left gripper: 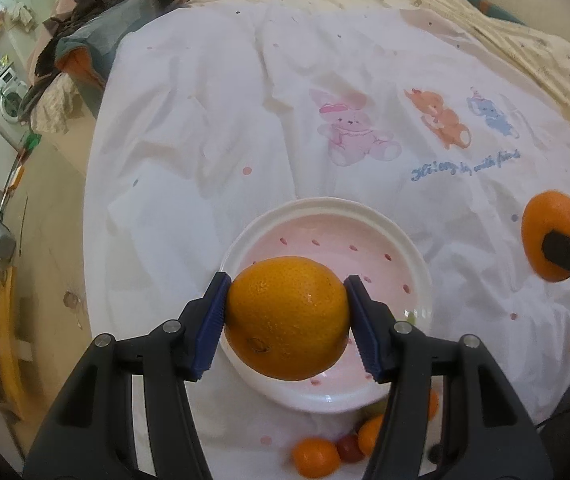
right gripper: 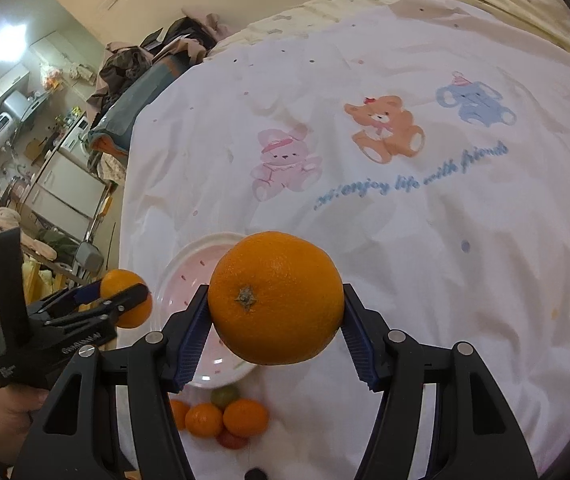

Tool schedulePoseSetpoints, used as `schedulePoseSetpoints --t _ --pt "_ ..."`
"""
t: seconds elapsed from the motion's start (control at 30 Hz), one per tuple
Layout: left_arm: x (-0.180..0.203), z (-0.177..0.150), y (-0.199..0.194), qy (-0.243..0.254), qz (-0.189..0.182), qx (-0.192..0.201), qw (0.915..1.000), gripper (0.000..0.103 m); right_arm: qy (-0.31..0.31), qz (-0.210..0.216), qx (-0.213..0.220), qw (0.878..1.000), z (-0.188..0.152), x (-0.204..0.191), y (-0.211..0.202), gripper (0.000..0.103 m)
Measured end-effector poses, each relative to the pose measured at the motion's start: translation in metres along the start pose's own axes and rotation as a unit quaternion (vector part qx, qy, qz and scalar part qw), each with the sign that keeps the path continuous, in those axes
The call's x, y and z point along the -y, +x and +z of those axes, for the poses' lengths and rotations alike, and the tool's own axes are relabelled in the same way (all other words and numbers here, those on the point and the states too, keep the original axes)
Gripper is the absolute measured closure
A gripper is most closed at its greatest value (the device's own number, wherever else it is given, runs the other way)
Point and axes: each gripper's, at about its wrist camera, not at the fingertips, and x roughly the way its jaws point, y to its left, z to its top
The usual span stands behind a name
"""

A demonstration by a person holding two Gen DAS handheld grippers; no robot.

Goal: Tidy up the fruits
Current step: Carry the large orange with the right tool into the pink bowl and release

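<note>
My left gripper [left gripper: 287, 318] is shut on a large orange [left gripper: 287, 316] and holds it just above a pink plate with a white rim [left gripper: 325, 216]. My right gripper [right gripper: 275, 322] is shut on a second large orange [right gripper: 276, 298], held above the white cloth to the right of the plate [right gripper: 189, 264]. That orange shows at the right edge of the left wrist view [left gripper: 551, 236]. The left gripper with its orange [right gripper: 125, 300] shows at the left of the right wrist view. The plate holds no fruit that I can see.
Several small oranges [right gripper: 245, 416], a green fruit [right gripper: 225, 396] and a red one [right gripper: 231, 440] lie on the cloth by the plate's near edge; they also show in the left wrist view [left gripper: 317, 456]. The white printed cloth [left gripper: 285, 120] covers the bed. Clothes [left gripper: 97, 20] are piled far left.
</note>
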Motion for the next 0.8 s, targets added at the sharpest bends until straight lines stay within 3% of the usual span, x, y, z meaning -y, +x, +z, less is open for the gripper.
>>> schedulePoseSetpoints --t 0.47,0.53,0.63,0.73,0.8 --pt "0.001 0.009 0.06 0.028 0.011 -0.008 0.9995 0.049 -0.012 0.011 -0.04 0.999 0.033 -0.001 0.07 0.039" --pt "0.0 0.011 0.069 0.022 0.0 -0.016 0.9996 0.049 -0.006 0.017 -0.049 0.999 0.035 -0.001 0.079 0.039" --pt "-0.001 0.013 0.079 0.015 -0.012 -0.027 0.9994 0.049 0.003 0.033 -0.063 0.997 0.038 0.0 0.097 0.039" --pt "-0.001 0.013 0.085 0.03 0.005 -0.03 0.9991 0.049 0.014 0.057 -0.085 0.995 0.038 0.001 0.113 0.039" --pt "-0.007 0.013 0.084 0.015 0.009 -0.036 0.9992 0.049 0.026 0.076 -0.101 0.992 0.036 0.001 0.125 0.039"
